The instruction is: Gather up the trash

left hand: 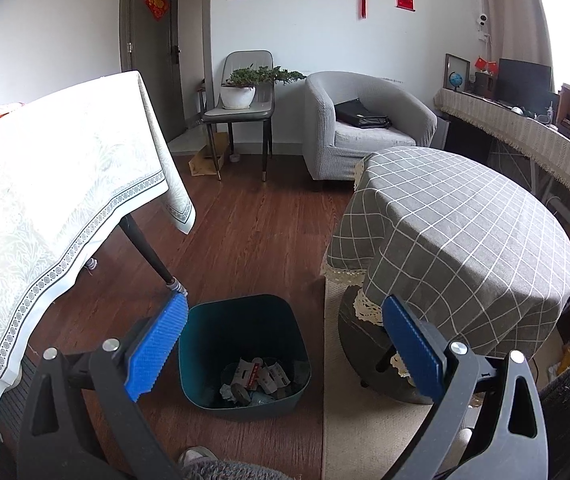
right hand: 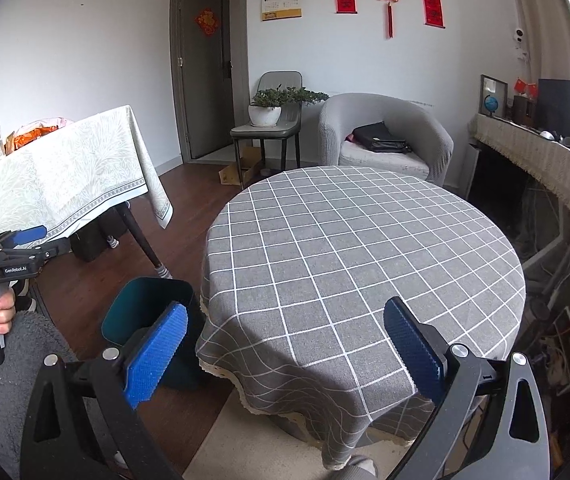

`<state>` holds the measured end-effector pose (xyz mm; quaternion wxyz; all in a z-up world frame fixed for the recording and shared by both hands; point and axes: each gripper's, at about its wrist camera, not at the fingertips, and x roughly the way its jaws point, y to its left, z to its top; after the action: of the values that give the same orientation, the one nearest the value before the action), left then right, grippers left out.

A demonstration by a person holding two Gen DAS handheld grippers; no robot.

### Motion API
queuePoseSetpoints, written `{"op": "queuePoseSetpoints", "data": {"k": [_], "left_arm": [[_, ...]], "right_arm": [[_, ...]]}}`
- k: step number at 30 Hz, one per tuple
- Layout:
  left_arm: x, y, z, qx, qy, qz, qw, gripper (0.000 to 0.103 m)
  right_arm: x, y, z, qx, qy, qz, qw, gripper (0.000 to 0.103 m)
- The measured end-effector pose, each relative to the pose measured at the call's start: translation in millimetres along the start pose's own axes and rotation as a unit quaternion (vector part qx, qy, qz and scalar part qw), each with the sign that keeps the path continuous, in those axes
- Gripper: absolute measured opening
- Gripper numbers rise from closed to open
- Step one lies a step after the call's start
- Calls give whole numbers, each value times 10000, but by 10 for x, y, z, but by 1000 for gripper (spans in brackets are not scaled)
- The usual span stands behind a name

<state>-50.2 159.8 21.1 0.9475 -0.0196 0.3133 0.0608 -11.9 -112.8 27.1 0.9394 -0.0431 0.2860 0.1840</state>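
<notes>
Apparently done: both the left gripper (left hand: 285, 344) and right gripper (right hand: 285, 344) hang spread, empty; scan round table (right hand: 365, 248) before leaving bin (left hand: 245, 360).

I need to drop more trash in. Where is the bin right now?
The dark green bin stands on the wood floor in the left wrist view, between the white-clothed table's leg and the round checked table, below the open left gripper.
</notes>
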Motion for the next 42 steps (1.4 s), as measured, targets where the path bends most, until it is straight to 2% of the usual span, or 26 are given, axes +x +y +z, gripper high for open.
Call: {"op": "queuePoseSetpoints", "data": {"k": [42], "left_arm": [[-26, -49, -10, 89, -20, 21, 10000, 100]], "right_arm": [[-58, -9, 9, 47, -98, -20, 9999, 100]]}}
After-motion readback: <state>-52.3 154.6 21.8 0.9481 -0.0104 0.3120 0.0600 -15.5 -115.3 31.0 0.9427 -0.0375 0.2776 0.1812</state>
